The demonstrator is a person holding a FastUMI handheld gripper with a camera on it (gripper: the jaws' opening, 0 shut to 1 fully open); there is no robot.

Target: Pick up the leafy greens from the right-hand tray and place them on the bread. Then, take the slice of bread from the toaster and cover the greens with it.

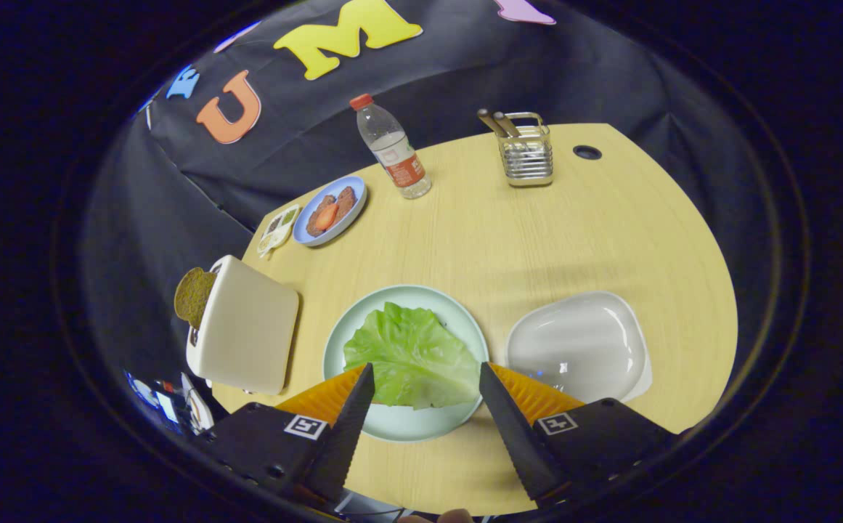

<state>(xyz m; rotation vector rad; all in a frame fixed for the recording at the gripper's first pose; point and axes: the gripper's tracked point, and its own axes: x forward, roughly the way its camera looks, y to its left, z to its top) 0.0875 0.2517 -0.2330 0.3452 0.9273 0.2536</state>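
The claw (427,378) was held wide and empty above the bench's near edge; the leafy greens (410,356) were spread on the plate (399,428), presumably over bread; the right-hand tray (577,349) was bare; the slice (192,296) was left in the toaster (247,330).

Bright overhead light, glare on white tray (577,347); edges warped, maybe soft.

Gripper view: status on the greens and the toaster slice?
Gripper open, fingers astride the near side of the leafy greens on the pale green plate. White tray bare. Bread slice sits in the toaster. Nothing in the way.
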